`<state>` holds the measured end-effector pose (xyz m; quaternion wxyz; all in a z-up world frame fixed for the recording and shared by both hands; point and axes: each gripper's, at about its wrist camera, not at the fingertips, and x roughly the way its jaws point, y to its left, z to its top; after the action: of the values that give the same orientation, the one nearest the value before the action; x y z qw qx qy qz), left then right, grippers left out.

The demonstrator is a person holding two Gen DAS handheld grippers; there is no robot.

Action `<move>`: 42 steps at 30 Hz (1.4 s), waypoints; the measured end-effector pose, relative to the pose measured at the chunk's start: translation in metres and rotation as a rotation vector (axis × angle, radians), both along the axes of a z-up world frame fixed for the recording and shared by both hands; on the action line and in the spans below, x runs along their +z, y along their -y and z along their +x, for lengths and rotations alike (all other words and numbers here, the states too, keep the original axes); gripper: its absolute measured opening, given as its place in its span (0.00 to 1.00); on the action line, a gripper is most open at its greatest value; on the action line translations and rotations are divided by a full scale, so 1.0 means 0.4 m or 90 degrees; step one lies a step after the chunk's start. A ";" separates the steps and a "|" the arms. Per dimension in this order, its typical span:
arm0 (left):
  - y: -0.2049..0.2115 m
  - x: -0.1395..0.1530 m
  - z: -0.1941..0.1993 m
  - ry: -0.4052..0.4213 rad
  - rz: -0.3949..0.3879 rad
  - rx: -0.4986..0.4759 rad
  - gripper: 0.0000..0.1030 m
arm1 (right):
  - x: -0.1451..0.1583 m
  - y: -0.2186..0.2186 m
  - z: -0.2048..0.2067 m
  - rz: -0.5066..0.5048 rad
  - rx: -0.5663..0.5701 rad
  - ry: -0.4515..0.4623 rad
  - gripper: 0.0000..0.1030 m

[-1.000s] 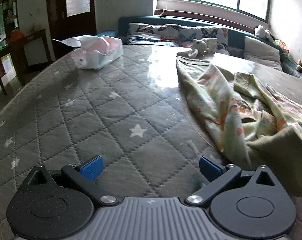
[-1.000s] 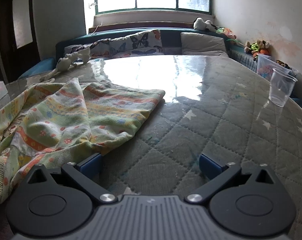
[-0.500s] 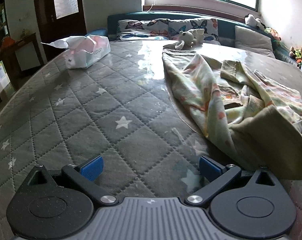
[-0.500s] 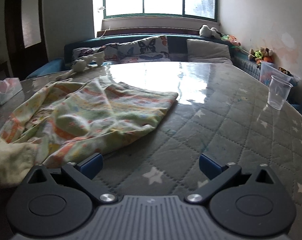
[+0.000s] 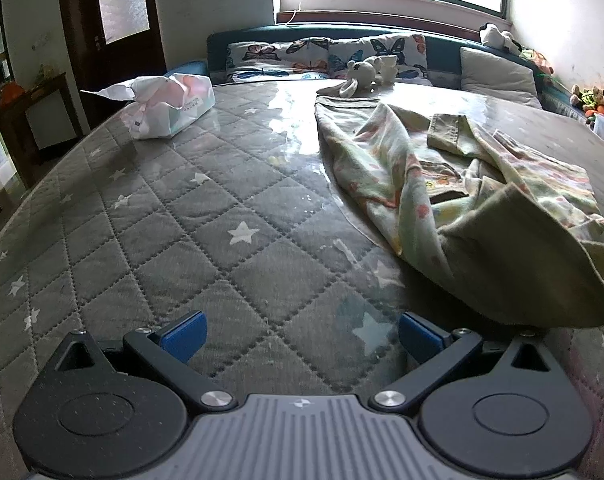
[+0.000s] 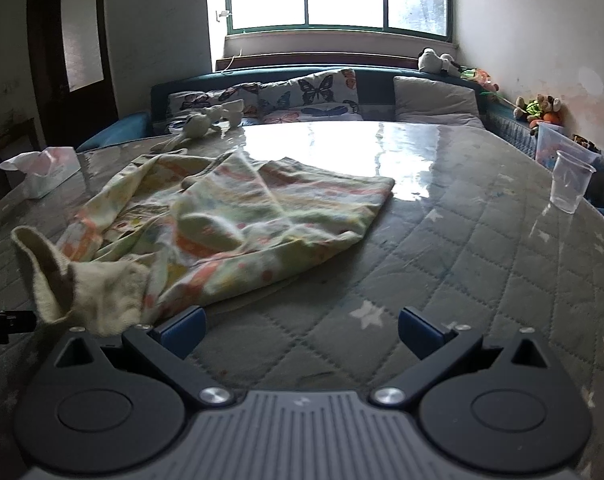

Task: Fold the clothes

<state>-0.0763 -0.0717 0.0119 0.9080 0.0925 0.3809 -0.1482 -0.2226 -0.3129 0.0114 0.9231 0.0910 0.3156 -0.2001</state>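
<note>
Nearest the cameras, both blue-padded grippers, left [image 5: 299,336] & right [image 6: 299,328], hover w/ jaws wide apart, holding nothing, above the grey star-quilted table top under clear plastic [image 5: 205,236]. Just beyond lies the crumpled pastel-print cotton garment [image 6: 237,216], unfolded, its cuff end curled up nearest the right gripper. Farther right stands a clear plastic cup [image 6: 572,186]. Risk: slick cover lets fabric slide when pinched; a wide swing could topple the cup.

Left gripper [image 5: 299,332] fingers spread, empty; right gripper [image 6: 299,325] likewise

Two black grippers, left gripper [image 5: 300,338] and right gripper [image 6: 301,330]: blue-padded fingers [image 5: 183,335], silver screws, ribbed grey bodies.
</note>
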 end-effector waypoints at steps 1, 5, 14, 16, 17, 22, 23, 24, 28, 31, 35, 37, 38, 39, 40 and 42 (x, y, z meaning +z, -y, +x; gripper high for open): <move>0.000 0.000 -0.003 0.001 0.001 -0.002 1.00 | 0.001 -0.007 -0.001 0.000 0.003 0.000 1.00; -0.003 0.002 -0.018 0.004 0.004 -0.007 1.00 | 0.007 -0.029 -0.004 -0.005 0.012 0.001 1.00; -0.008 0.006 -0.040 0.011 0.010 -0.014 1.00 | 0.017 -0.060 -0.018 -0.010 0.024 0.000 1.00; -0.009 0.006 -0.046 0.011 0.012 -0.016 1.00 | 0.018 -0.066 -0.022 -0.010 0.027 -0.001 1.00; -0.010 0.006 -0.048 0.011 0.013 -0.016 1.00 | 0.019 -0.069 -0.023 -0.010 0.028 -0.001 1.00; -0.014 0.004 -0.059 0.010 0.016 -0.017 1.00 | 0.023 -0.086 -0.027 -0.013 0.036 -0.001 1.00; -0.015 0.004 -0.060 0.010 0.016 -0.017 1.00 | 0.024 -0.089 -0.028 -0.014 0.037 -0.001 1.00; -0.015 0.004 -0.062 0.010 0.017 -0.016 1.00 | 0.025 -0.092 -0.028 -0.014 0.039 -0.001 1.00; -0.018 0.005 -0.067 0.011 0.019 -0.017 1.00 | 0.025 -0.100 -0.031 -0.015 0.043 -0.001 1.00; -0.016 0.006 -0.072 0.013 0.022 -0.018 1.00 | 0.024 -0.104 -0.033 -0.014 0.044 -0.001 1.00; -0.014 0.007 -0.077 0.015 0.024 -0.020 1.00 | 0.028 -0.108 -0.035 -0.016 0.047 0.002 1.00; -0.014 0.009 -0.077 0.016 0.024 -0.020 1.00 | 0.029 -0.109 -0.035 -0.017 0.048 0.002 1.00; -0.013 0.009 -0.078 0.017 0.024 -0.021 1.00 | 0.029 -0.110 -0.035 -0.018 0.049 0.002 1.00; -0.013 0.010 -0.078 0.018 0.024 -0.021 1.00 | 0.029 -0.111 -0.034 -0.018 0.050 0.002 1.00; -0.012 0.010 -0.078 0.018 0.024 -0.022 1.00 | 0.029 -0.111 -0.034 -0.018 0.050 0.002 1.00; -0.010 0.010 -0.078 0.018 0.026 -0.022 1.00 | 0.029 -0.111 -0.033 -0.018 0.050 0.002 1.00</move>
<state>-0.1076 -0.0676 0.0158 0.9084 0.1196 0.3695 -0.1549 -0.2357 -0.2687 0.0230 0.9318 0.0660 0.3147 -0.1683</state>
